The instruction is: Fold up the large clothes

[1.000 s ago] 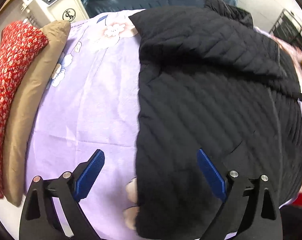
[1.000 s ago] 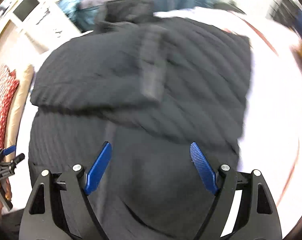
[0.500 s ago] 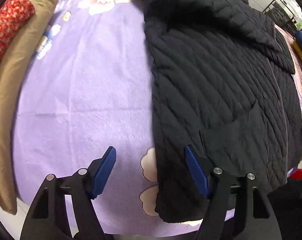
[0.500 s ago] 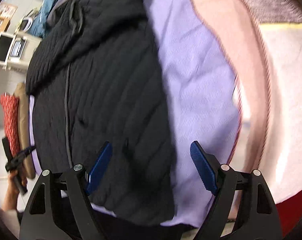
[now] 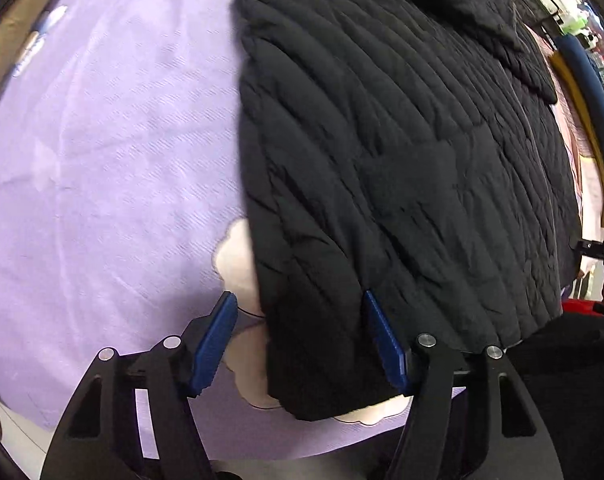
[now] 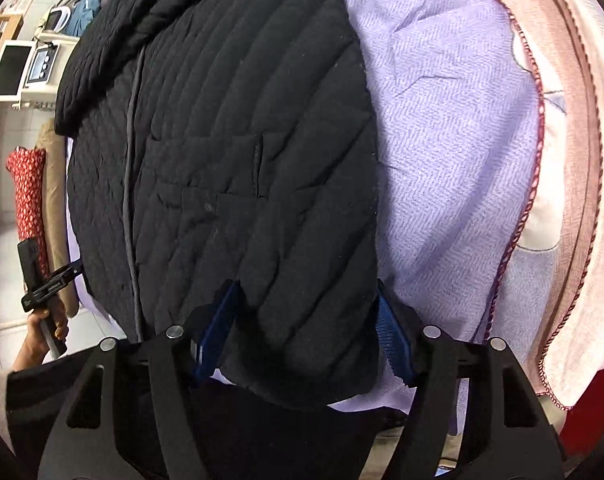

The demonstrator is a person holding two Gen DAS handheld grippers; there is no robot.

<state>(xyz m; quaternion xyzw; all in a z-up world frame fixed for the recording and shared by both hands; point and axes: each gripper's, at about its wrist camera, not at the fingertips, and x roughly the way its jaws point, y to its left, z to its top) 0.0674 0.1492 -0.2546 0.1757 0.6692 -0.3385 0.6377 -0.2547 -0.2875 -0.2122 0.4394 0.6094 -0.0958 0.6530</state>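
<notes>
With both grippers, left and right, spread wide around the near hem corners of the black quilted padded jacket, we risk pinching the lilac floral woven blanket too; the thick padding may slip out.

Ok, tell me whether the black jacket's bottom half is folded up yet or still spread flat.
Still spread flat. The black quilted jacket lies full length on the purple blanket, hem at the near edge, pocket and front zipper exposed.
</notes>
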